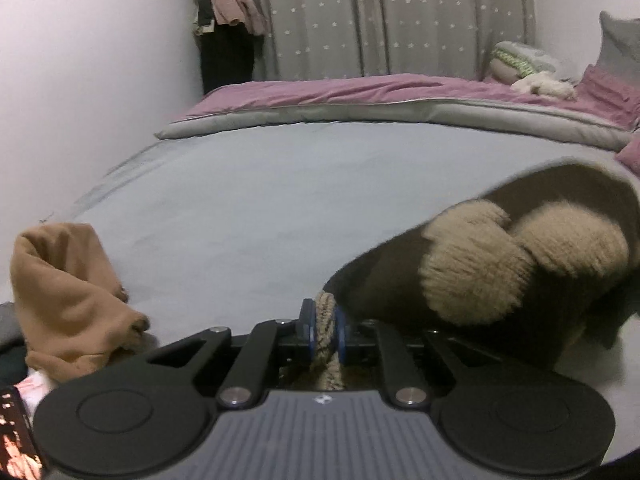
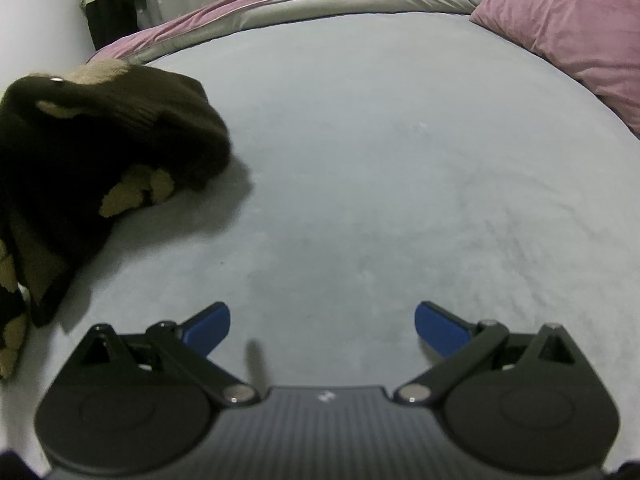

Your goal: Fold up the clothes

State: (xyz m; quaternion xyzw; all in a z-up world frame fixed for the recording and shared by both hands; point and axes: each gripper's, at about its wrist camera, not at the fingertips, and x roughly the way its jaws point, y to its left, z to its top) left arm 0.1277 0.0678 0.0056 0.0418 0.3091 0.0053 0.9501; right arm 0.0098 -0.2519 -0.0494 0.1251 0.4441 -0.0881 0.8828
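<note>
A dark brown knitted garment with tan fuzzy patches [image 1: 500, 264] hangs bunched to the right in the left wrist view. My left gripper [image 1: 325, 324] is shut on its tan braided edge, which sticks up between the blue pads. The right wrist view shows the same dark garment [image 2: 100, 140] at the left, resting partly on the grey-blue bed sheet [image 2: 380, 160]. My right gripper [image 2: 322, 322] hovers low over the bare sheet, open wide with nothing between its blue fingers, well to the right of the garment.
A tan garment [image 1: 68, 300] lies crumpled at the bed's left edge. A purple and grey duvet [image 1: 360, 100] is folded back at the far side, with purple pillows [image 2: 568, 28] at the right. Clothes hang by a starred curtain [image 1: 380, 20].
</note>
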